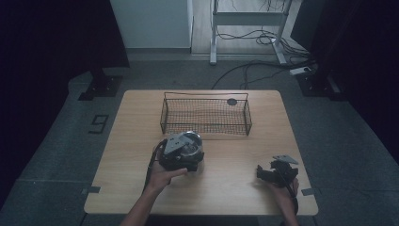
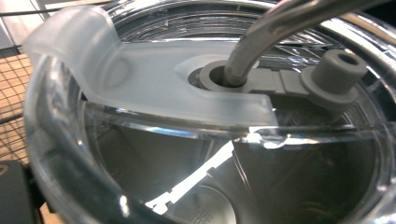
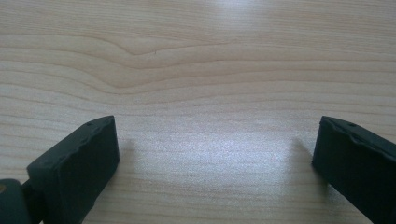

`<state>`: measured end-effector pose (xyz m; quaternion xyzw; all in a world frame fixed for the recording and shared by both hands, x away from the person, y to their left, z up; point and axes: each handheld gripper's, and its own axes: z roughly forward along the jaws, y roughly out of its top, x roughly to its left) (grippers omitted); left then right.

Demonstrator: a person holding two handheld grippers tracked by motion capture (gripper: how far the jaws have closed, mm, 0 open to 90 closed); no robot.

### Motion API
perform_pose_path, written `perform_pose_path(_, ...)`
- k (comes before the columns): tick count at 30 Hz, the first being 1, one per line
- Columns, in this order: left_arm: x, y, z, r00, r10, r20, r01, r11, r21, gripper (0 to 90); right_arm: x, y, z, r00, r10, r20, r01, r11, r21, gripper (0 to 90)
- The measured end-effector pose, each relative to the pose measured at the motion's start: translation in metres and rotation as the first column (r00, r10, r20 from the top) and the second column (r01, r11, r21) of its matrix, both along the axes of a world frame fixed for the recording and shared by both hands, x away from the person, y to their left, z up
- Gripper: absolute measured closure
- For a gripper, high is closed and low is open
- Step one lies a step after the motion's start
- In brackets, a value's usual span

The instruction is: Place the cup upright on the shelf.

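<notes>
A clear lidded cup [image 1: 189, 146] with a metal straw [image 2: 261, 42] sits just in front of the wire basket [image 1: 205, 116], at the left claw [image 1: 181, 153], grip unclear. Right claw [image 3: 215, 154], farther right, gapes wide, empty, over the tabletop [image 1: 235, 183].

One wooden table [image 1: 235, 188] carries everything that can be counted. On it stands one wire basket [image 1: 205, 115], at the far side of the table from the person, with one small dark round disc [image 1: 232, 101] at the basket's far right corner. Just in front of the basket, toward the person, is one clear lidded cup [image 1: 192, 143]; seen close, it has one clear lid [image 2: 140, 79], one metal straw [image 2: 261, 42] through that lid, and one grey stopper [image 2: 334, 72] beside the straw. Two grippers are on the table's near side: the left gripper [image 1: 181, 153] at the cup, the right gripper [image 1: 275, 173] well right of the basket's near edge.
</notes>
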<state>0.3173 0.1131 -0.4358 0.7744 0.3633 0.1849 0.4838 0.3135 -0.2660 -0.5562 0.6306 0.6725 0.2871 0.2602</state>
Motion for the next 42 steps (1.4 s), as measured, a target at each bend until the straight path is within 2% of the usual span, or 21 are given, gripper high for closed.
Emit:
perform_pose_path(8,0.008,0.008,0.006,0.9998,0.022,-0.003,-0.022,0.9998,0.000,4.0,0.000,0.000,0.000,1.0000,0.000,0.000,0.000,1.000,0.000,0.2)
perform_pose_path(12,0.011,0.012,0.010,0.9995,0.026,-0.016,-0.027,0.9995,-0.018,4.0,0.000,0.000,0.000,1.0000,-0.001,0.000,0.001,1.000,0.000,0.2)
perform_pose_path(23,0.018,0.019,0.018,0.9984,0.056,-0.001,-0.056,0.9984,-0.002,4.0,0.000,0.000,0.000,1.0000,-0.003,0.000,0.003,1.000,0.000,0.3)
perform_pose_path(30,0.025,0.022,0.024,0.9978,0.067,0.000,-0.067,0.9978,-0.004,4.0,0.000,0.000,0.000,1.0000,-0.008,0.000,0.008,1.000,0.001,0.4)
perform_pose_path(35,0.030,0.023,0.028,0.9958,0.091,0.000,-0.091,0.9958,-0.009,4.0,0.000,-0.001,0.000,1.0000,-0.009,0.001,0.009,1.000,0.000,0.3)
perform_pose_path(42,0.039,0.025,0.032,0.9956,0.094,0.002,-0.094,0.9956,-0.005,4.0,0.001,-0.001,0.000,0.9999,-0.011,0.001,0.011,1.000,0.000,0.3)
